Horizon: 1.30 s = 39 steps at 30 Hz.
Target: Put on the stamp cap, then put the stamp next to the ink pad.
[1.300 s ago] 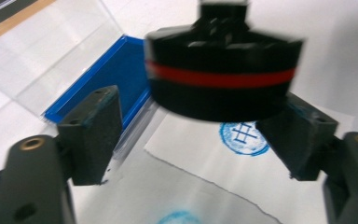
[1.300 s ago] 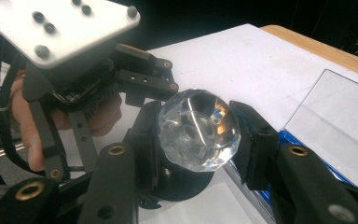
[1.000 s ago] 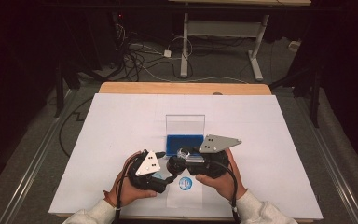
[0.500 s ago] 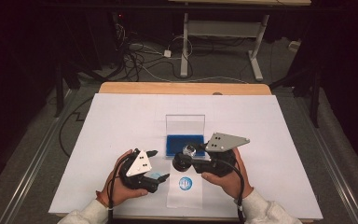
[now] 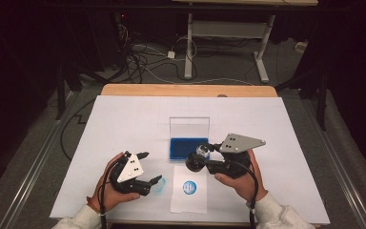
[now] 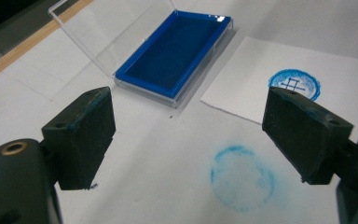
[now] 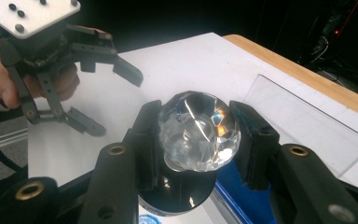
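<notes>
My right tool (image 5: 196,157) is pinching a stamp (image 7: 198,132) by its clear faceted knob, one black jaw on each side of the glass. From the right gripper view I see the stamp's dark round base just below the knob, hanging above the near edge of the ink pad (image 7: 242,193). In the high view the stamp (image 5: 199,156) sits at the pad's near right corner, over the gap between the pad and the paper slip.

The ink pad (image 5: 188,148) lies open near the middle of the tabletop (image 5: 124,114), a shallow blue tray with its clear lid (image 5: 189,127) standing up on the far side. In the left gripper view the pad (image 6: 175,51) runs away from me at an angle, with the lid (image 6: 107,32) tipped back beside it.

The paper slip (image 5: 189,190) lies just in front of the pad, reaching toward the near edge of the tabletop, and carries a round blue print (image 5: 189,187). In the left gripper view the print (image 6: 295,84) shows a ring with a mark inside it.

My left tool (image 5: 151,168) is spread wide and holds nothing. It hovers low near the front edge, left of the slip. Between its jaws, on the white tabletop cover, I see a faint blue ring smudge (image 6: 242,181), lying beside the slip and not on it. The right gripper view also catches the left tool (image 7: 112,100) farther off, jaws apart.
</notes>
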Available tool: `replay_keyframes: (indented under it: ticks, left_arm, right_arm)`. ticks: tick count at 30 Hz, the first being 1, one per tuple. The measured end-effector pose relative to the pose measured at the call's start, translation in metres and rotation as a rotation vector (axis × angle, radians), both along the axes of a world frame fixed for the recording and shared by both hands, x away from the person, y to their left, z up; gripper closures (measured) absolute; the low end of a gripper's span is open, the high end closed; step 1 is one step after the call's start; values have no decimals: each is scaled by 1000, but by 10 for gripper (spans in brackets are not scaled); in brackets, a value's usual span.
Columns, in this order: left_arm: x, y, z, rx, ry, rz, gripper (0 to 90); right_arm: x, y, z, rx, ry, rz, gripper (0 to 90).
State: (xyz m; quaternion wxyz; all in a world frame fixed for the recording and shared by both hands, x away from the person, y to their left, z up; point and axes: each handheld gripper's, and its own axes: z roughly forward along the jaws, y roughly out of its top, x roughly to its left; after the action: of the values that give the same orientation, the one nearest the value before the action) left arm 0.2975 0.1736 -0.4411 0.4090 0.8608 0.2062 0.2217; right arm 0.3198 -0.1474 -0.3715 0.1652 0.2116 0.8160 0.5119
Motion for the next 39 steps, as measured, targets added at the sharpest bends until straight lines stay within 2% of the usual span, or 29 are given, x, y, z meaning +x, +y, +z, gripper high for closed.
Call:
replay_keyframes:
  ticks: [7,15,20,23,26,28,31,39]
  left_arm:
    - [-5,14,-6,17,5,44,167]
    - [-11,33,-15,24,40,88,163]
    - [-12,40,-15,25,9,115,164]
    - [-11,40,-15,29,4,113,166]
    - [-9,39,-17,28,14,110,167]
    - [-8,39,-20,27,38,110,167]
    - [-7,40,-22,29,52,110,167]
    - [-4,39,-23,22,66,110,166]
  right_arm:
    - [1,-7,-3,-22,2,-24,572]
    - [5,-9,-6,-27,18,-32,572]
    - [7,-10,-7,-36,20,-39,572]
    - [8,-11,-8,-48,16,-48,572]
    - [9,-13,-8,-56,15,-53,572]
    - [9,-15,-8,-57,12,-62,572]
    - [10,-18,-7,-65,1,-79,572]
    - [16,-27,-5,-73,-9,-119,572]
